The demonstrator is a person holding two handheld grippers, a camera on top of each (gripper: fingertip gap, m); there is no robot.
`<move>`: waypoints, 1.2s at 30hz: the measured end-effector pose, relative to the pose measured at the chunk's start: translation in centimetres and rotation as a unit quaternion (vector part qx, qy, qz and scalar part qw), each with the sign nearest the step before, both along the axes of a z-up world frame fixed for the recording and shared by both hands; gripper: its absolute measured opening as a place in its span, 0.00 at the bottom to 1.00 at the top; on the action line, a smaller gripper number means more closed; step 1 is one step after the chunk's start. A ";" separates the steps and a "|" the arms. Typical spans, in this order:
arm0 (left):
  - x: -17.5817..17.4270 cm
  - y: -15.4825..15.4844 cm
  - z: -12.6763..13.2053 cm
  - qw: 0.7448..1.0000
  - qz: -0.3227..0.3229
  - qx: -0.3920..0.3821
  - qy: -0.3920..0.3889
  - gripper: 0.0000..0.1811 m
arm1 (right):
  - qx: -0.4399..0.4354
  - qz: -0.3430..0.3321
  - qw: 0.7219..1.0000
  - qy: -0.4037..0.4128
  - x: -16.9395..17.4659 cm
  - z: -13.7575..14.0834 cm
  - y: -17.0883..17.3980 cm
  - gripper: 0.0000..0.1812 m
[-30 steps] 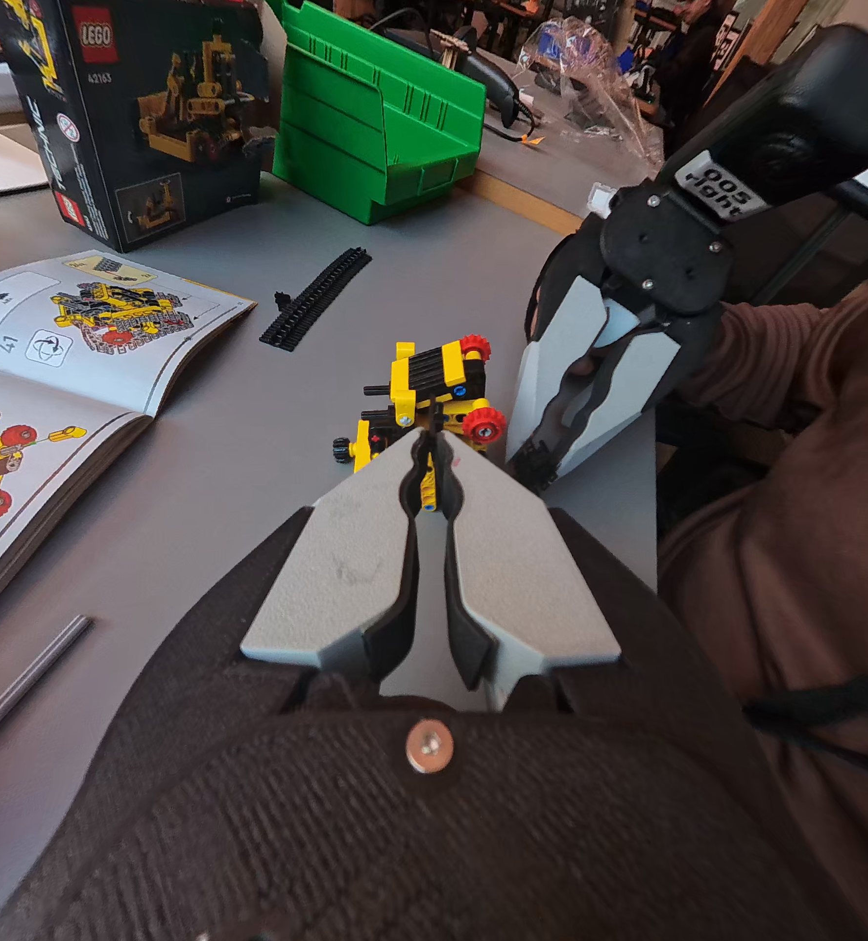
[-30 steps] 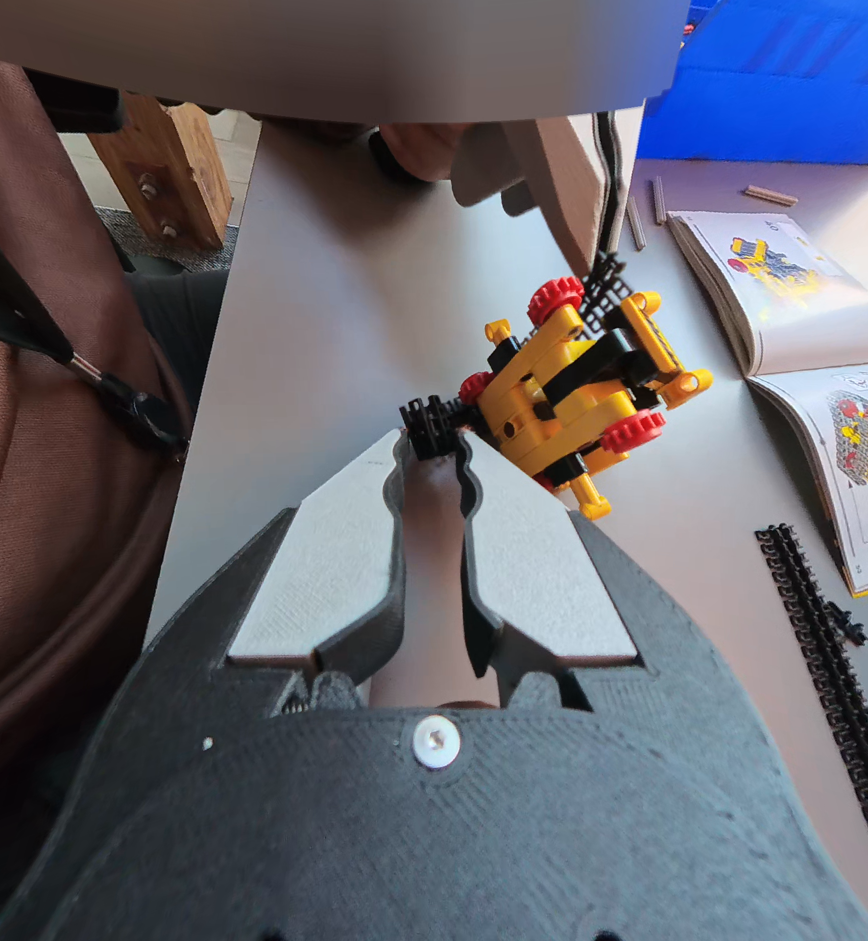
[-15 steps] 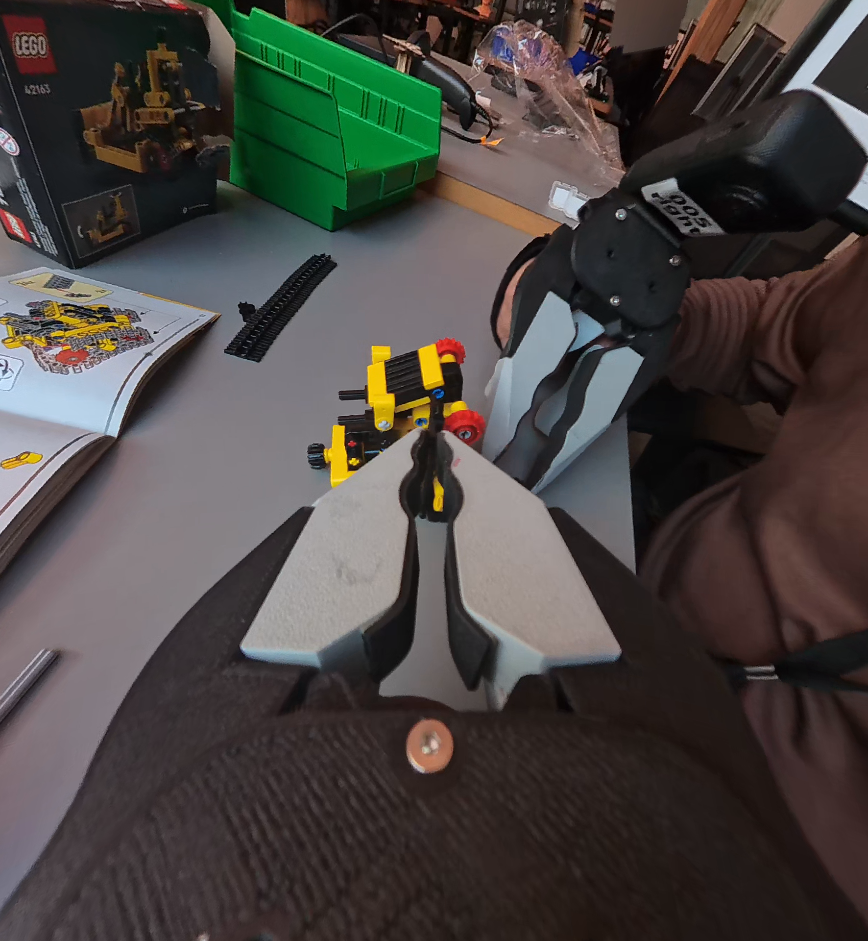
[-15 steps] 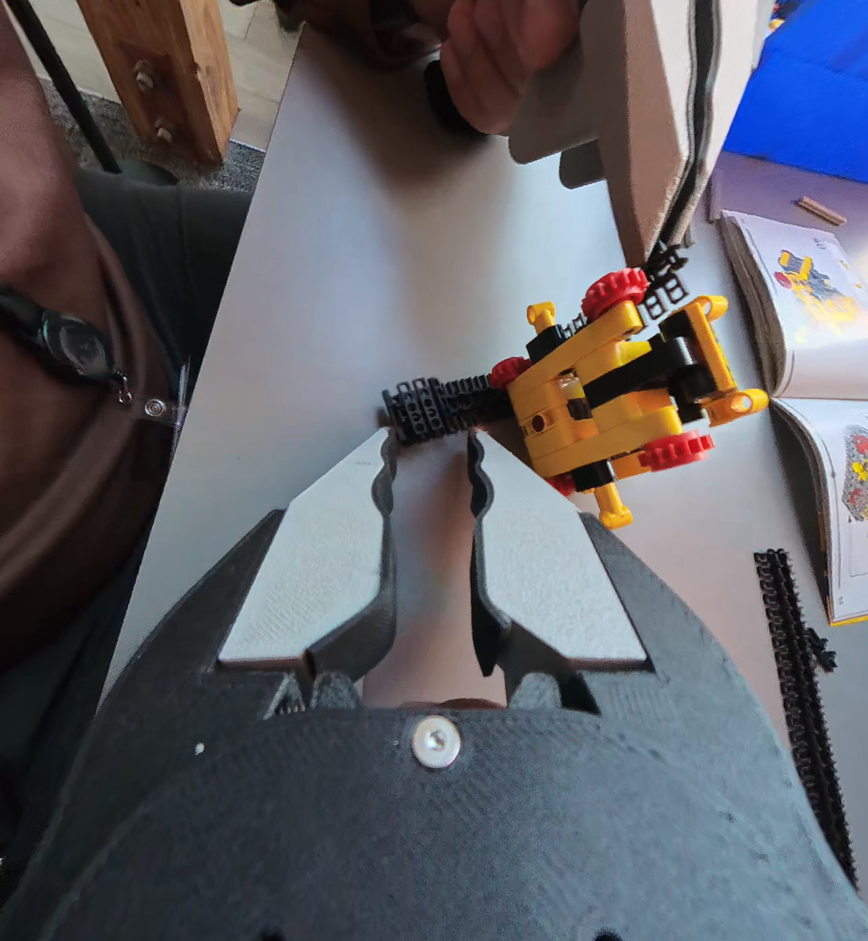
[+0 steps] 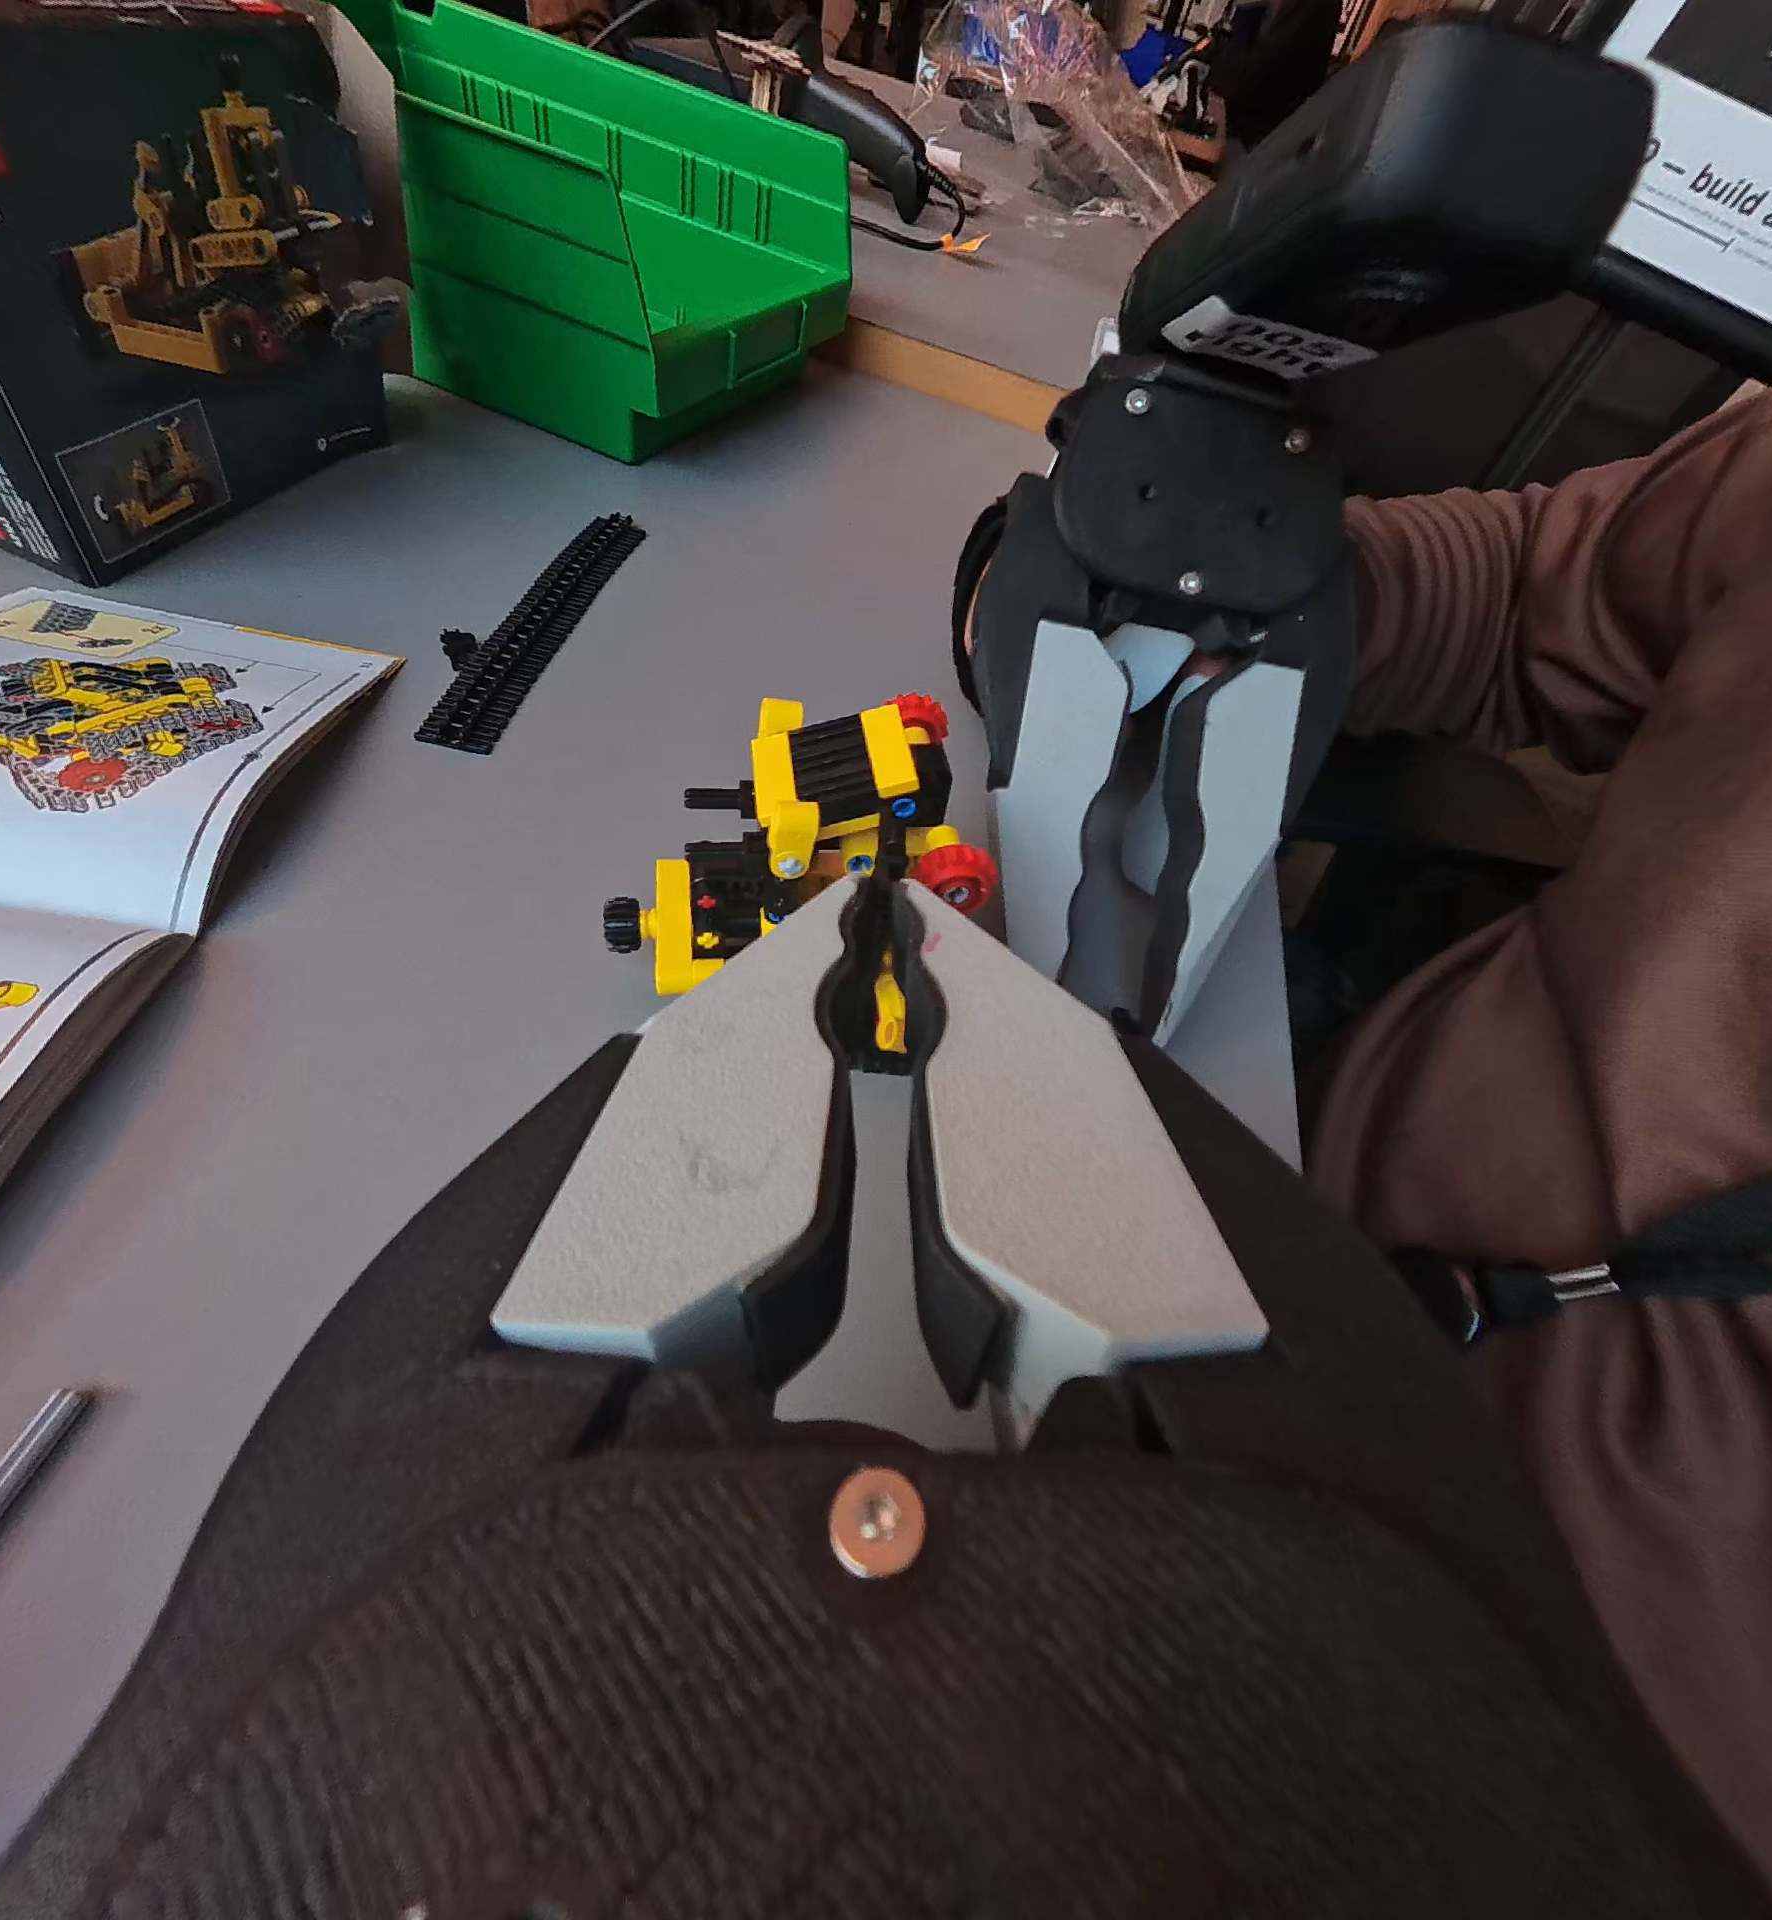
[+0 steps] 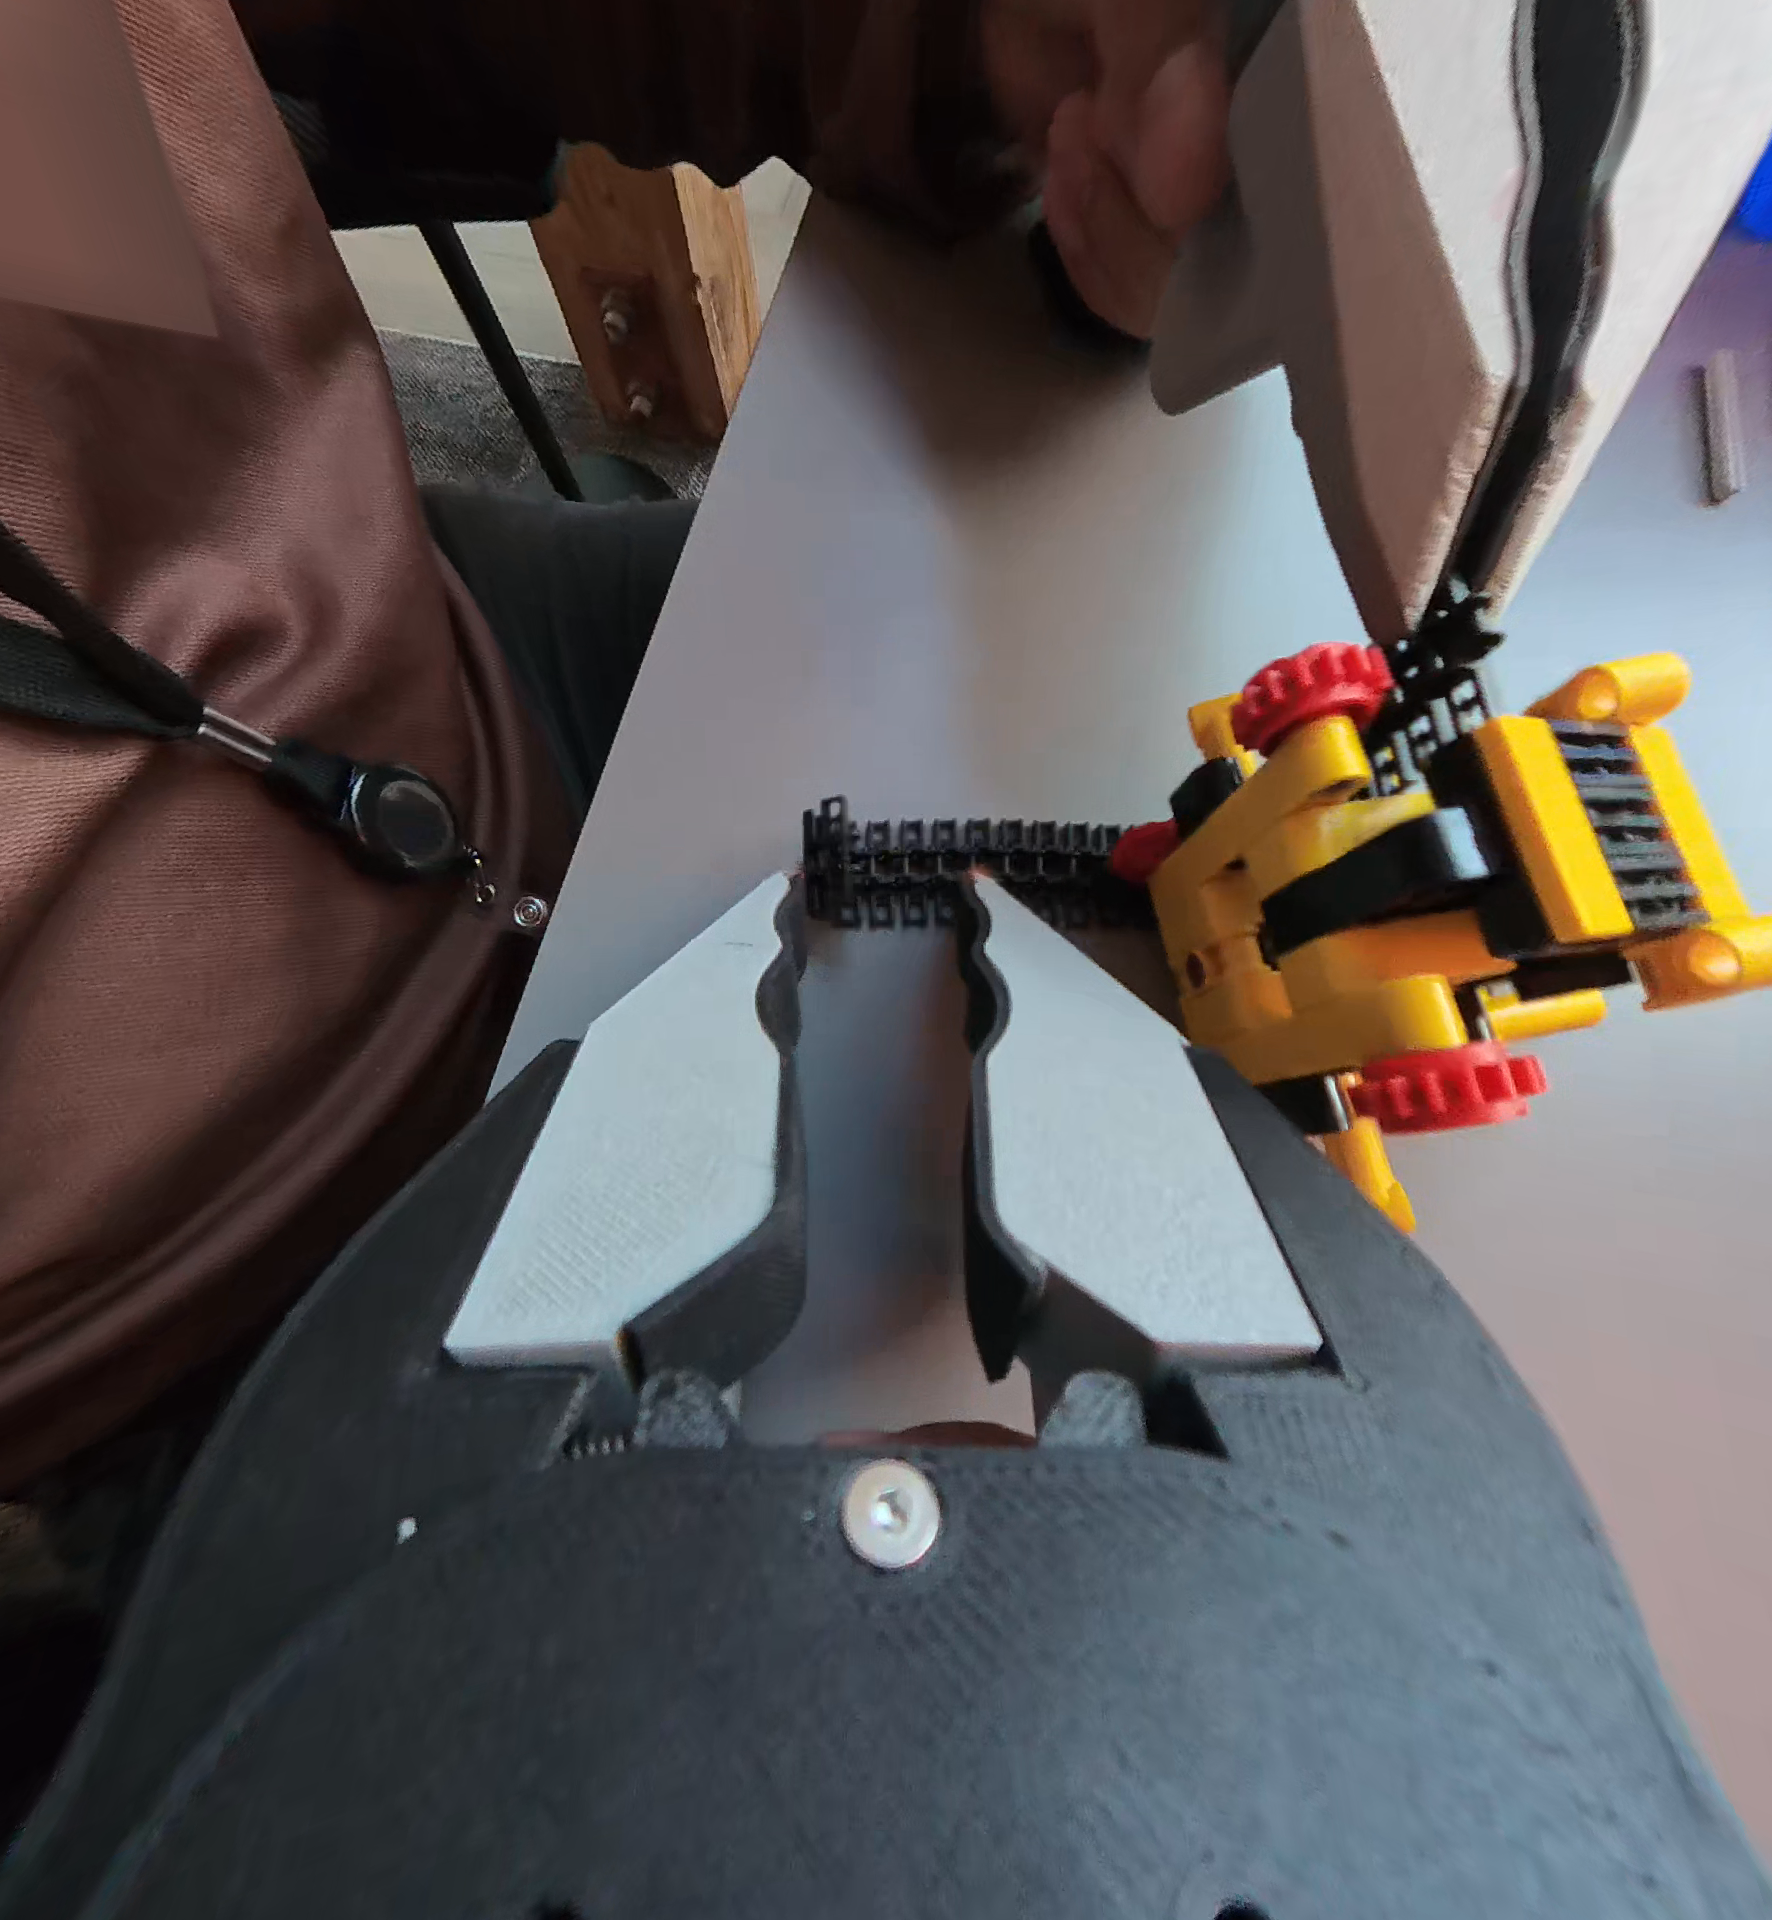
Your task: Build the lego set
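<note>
On the right hand-held gripper (image 6: 882, 894), a clear change: nearly pressed together on the loose end of the black track (image 6: 975, 857) a second ago, spread wide now, with nothing pinched. Leaves that end of the strip lying flat across the gap just beyond the fingertips, close to the near edge of the desk (image 6: 965, 540).

As for the track itself: bunched up short against the model before, drawn out straight now, running from the near red gear of the yellow bulldozer model (image 6: 1433, 894) leftward in the right wrist view.

On the left hand-held gripper (image 5: 880, 904), no such change: pressed together as before on the other end of the same track, up against the model by a red gear, with a bit of yellow showing in the gap behind the tips. Keeps the model steady on the desk, roughly mid-scene, just left of the right one.

Farther off, much as before: a second black track strip (image 5: 534, 634) lying loose on the desk beyond the model, the open instruction booklet (image 5: 134, 748) at the left.

Reads as the track laid out and let go — probably ready to be wrapped around the gears and closed into a loop. Calls for a fresh pinch on the free end next. Risks the links slipping off the teeth if the left grip gives.
</note>
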State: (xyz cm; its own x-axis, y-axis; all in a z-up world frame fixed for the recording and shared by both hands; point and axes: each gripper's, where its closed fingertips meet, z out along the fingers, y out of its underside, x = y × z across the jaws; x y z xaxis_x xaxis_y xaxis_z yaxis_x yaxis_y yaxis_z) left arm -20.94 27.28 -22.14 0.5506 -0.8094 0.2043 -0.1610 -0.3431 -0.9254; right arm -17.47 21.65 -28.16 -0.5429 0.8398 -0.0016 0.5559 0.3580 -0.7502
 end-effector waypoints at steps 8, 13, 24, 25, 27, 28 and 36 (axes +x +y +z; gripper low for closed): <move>-0.1 0.0 0.1 1.000 -0.001 -0.004 -0.007 0.00 | 0.038 -0.001 0.999 0.023 0.1 0.3 0.0 0.04; -0.1 0.0 0.2 1.000 -0.003 -0.003 -0.013 0.00 | 0.055 -0.016 0.998 0.032 0.5 0.7 1.1 0.04; 0.3 -0.5 0.1 0.997 -0.020 0.048 0.056 0.00 | 0.058 -0.053 0.995 0.068 0.1 2.1 2.1 0.04; 0.3 -0.5 0.1 0.997 -0.021 0.051 0.060 0.00 | 0.059 -0.056 0.994 0.070 0.0 2.1 2.1 0.04; 0.2 -0.5 0.4 0.996 -0.022 0.055 0.062 0.00 | 0.063 -0.065 0.993 0.077 -0.2 2.3 2.4 0.04; 0.2 -0.5 0.5 0.996 -0.023 0.056 0.061 0.00 | 0.065 -0.069 0.992 0.079 -0.3 2.4 2.5 0.04; 0.4 -0.9 1.2 0.995 -0.035 0.069 0.068 0.00 | 0.067 -0.098 0.986 0.113 -0.8 3.8 3.0 0.04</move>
